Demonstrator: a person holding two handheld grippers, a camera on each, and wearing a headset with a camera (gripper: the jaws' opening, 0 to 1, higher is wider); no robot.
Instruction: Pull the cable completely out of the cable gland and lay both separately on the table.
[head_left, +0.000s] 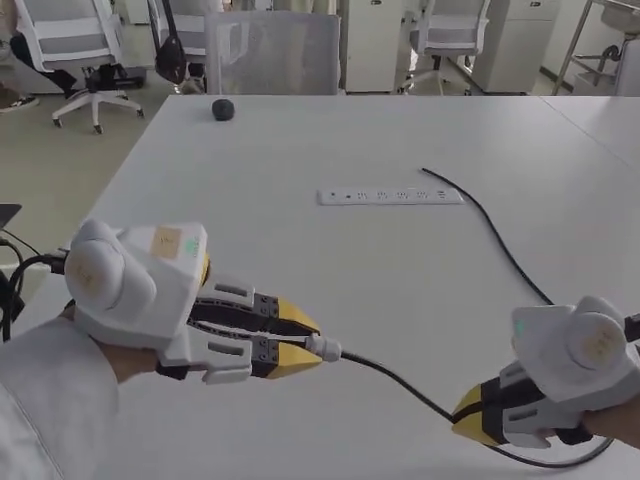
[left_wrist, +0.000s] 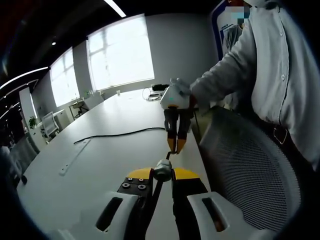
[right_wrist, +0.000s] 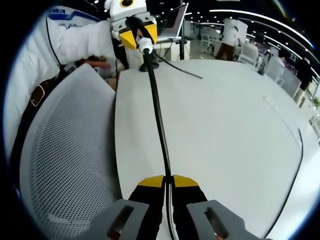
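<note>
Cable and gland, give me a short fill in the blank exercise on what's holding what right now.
The left gripper is shut on the white ___.
The right gripper is shut on the black ___.
The power strip lies flat on the ___ beyond both grippers.
Missing words: gland; cable; table.

A white table occupied the foreground of the head view, with a pale beige floor to its left. Beyond its far edge stood a grey mesh chair back, white office chairs on castor bases, and pale cabinets. In the left gripper view, bright windows met a grey wall beneath linear ceiling lights. In the right gripper view, a grey mesh chair stood just beside the table's edge.
</note>
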